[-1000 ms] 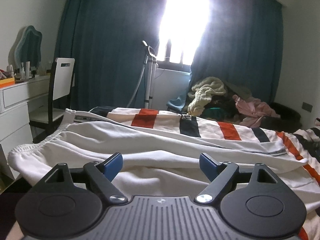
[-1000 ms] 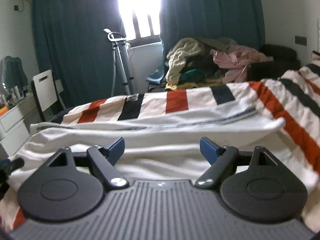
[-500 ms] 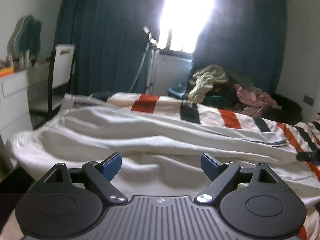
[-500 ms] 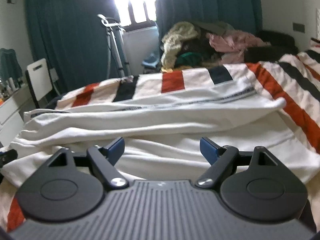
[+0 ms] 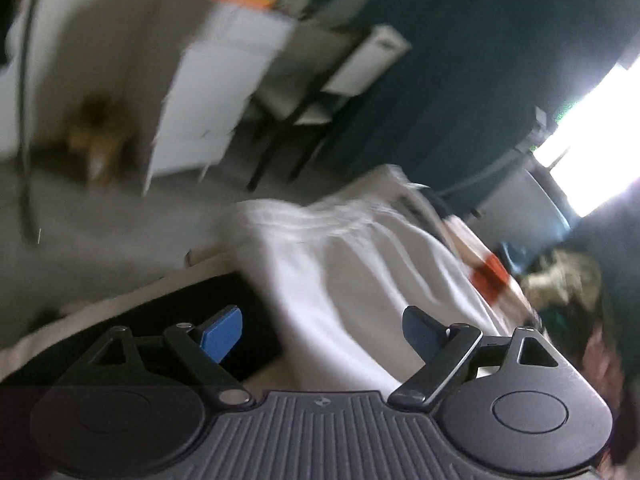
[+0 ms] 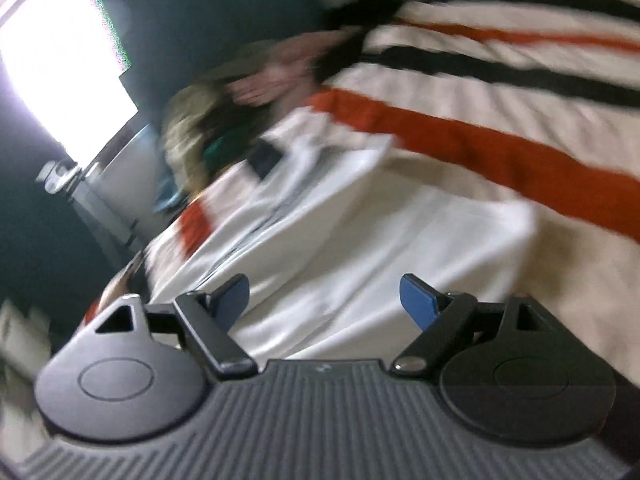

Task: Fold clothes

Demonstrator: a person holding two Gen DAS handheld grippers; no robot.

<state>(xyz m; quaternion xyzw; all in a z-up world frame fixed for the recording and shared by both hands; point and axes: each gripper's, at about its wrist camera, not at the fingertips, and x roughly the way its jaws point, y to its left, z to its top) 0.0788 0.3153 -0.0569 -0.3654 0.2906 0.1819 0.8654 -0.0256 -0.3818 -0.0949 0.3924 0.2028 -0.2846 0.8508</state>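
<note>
White garment (image 5: 360, 280) smeared by blur, both tongs agape

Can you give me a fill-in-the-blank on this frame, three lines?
1. Both the left tool and the right tool have jaws that are ____.
2. The garment ahead of the left tool is coloured ____.
3. The striped bedcover has black and ____ stripes.

Missing words: open; white; orange

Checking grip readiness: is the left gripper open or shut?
Open: the left gripper has its blue fingertips wide apart, nothing between them.
</note>
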